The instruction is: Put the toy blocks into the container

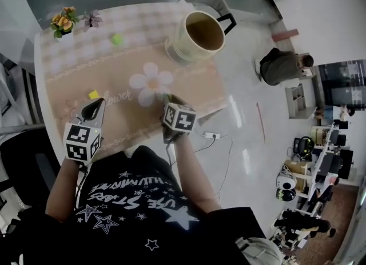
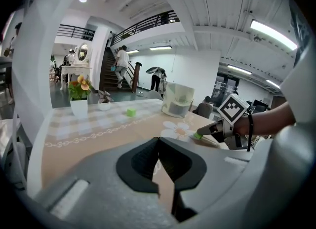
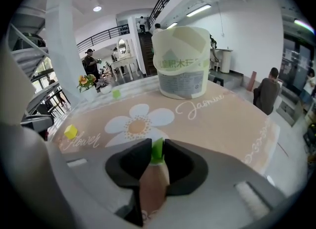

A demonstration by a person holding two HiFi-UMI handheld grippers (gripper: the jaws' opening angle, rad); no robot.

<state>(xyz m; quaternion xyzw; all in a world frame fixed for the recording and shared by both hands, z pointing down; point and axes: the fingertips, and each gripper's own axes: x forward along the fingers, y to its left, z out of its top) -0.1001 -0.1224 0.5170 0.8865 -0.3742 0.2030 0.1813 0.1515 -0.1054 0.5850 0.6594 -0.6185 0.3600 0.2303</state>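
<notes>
"While both feeds are up, tell me what each gripper has."

"My right gripper (image 3: 157, 146) is pinching a green block (image 3: 157, 150) between its pads. It is low over the tablecloth (image 1: 189, 81), just short of the printed daisy (image 3: 138, 123). From my left gripper's camera the block looks to be at the cloth, but I can't tell whether it touches."

"And the left?"

"My left gripper (image 2: 158, 141) has its jaws pressed together at the tips, with nothing between them. It hangs over the near edge of the cloth, apart from the right one."

"Where are the other blocks?"

"A yellow block (image 1: 94, 94) lies on the cloth just ahead of my left gripper. A second green block (image 1: 117, 39) sits farther out on the checked part, near the flower pot (image 1: 64, 23)."

"And the container?"

"The container (image 1: 201, 34) is a cream tub. It stands upright and open at the far side of the cloth, beyond the daisy and well apart from the block I'm holding."
</notes>
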